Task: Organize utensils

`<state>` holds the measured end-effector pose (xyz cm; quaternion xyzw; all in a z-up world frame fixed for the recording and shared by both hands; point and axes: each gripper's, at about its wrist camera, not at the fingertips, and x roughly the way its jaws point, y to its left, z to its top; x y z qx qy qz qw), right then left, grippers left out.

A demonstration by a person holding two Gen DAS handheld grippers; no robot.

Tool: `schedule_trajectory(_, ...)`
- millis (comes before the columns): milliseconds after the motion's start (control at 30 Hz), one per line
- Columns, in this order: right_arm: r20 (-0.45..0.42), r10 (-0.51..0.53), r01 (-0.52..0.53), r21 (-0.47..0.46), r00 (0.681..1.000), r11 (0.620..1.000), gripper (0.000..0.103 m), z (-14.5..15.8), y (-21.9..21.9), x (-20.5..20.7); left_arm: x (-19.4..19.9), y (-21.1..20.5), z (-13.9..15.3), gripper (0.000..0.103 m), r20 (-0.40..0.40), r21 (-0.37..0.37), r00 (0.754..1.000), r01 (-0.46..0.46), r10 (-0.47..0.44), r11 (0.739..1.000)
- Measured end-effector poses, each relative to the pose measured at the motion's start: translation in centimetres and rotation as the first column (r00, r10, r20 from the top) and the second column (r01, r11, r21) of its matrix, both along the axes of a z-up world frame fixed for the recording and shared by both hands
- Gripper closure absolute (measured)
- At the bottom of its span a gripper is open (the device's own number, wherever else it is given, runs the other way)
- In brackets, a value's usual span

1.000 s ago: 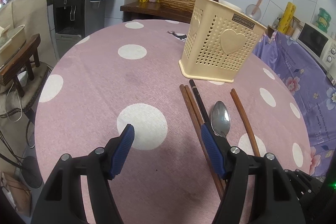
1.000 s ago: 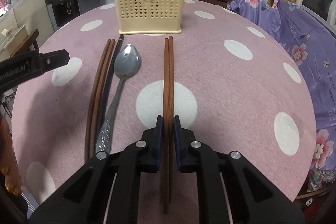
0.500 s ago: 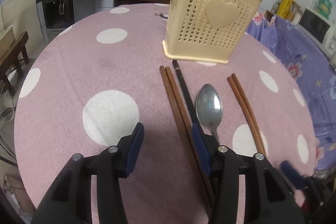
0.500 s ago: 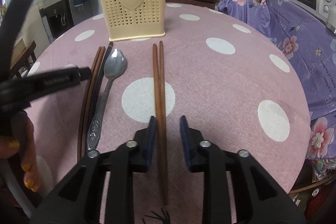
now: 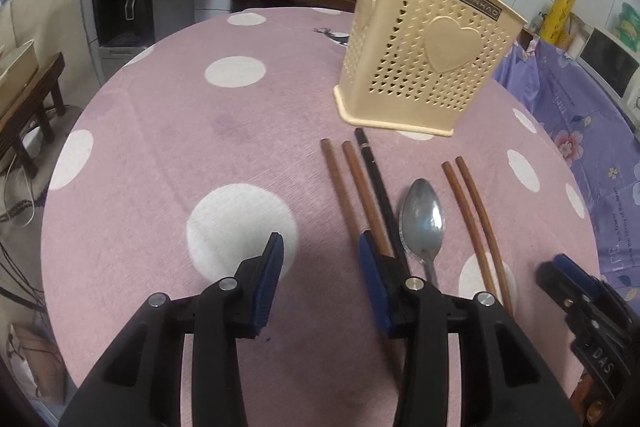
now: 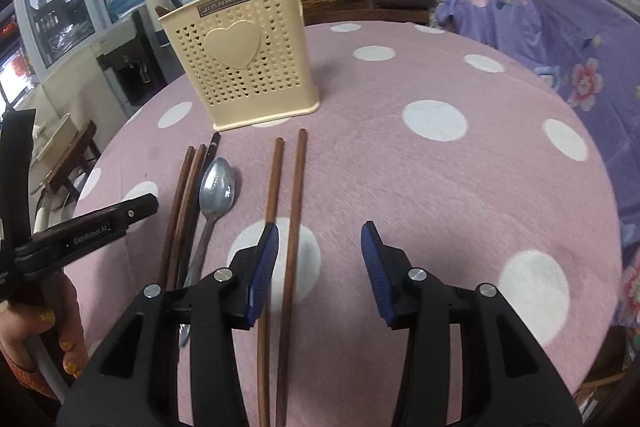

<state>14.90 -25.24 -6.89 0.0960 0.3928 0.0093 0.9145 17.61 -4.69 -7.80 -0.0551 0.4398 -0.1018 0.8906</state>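
Right gripper (image 6: 318,257) was found released from the pair of brown wooden chopsticks (image 6: 294,211), jaws spread and opening; pair left flat on pink dotted tablecloth (image 6: 440,195), before cream perforated holder (image 6: 244,67). Left gripper (image 5: 320,275), empty, was closing beside the steel spoon (image 5: 422,219). Nothing newly stowed.

Left gripper (image 5: 320,253) closing, right gripper (image 6: 319,241) opening

Soft, even daylight; fisheye-bent edges
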Motion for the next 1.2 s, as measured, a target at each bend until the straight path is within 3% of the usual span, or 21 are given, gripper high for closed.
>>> schedule_trajectory(167,-0.046,0.055,-0.056,-0.019,0.997,0.998,0.064,-0.9,1.4,4.2,0.9,-0.8,0.0,0.062,-0.002,0.008,1.0,-0.006,0.006,1.0)
schedule_trajectory(267,-0.077,0.058,-0.064,-0.078,0.995,0.995,0.069,-1.6,2.3,6.1,1.2,-0.6,-0.3,0.062,-0.007,0.016,1.0,-0.017,0.017,1.0)
schedule_trajectory(467,-0.097,0.052,-0.067,-0.165,0.994,0.984,0.072,-2.2,3.3,7.4,1.7,-0.7,-0.8,0.062,-0.03,-0.003,0.999,-0.028,0.028,1.0)
schedule_trajectory(1000,-0.106,0.011,-0.028,-0.159,0.994,0.987,0.072,-2.3,2.4,10.1,4.7,-2.8,-0.9,0.065,-0.016,0.114,0.997,-0.068,0.07,0.991)
schedule_trajectory(1200,-0.099,-0.009,-0.008,-0.17,0.995,0.985,0.08,-2.2,2.6,11.2,5.0,-3.6,-1.0,0.074,0.004,0.164,0.998,-0.067,0.068,0.984)
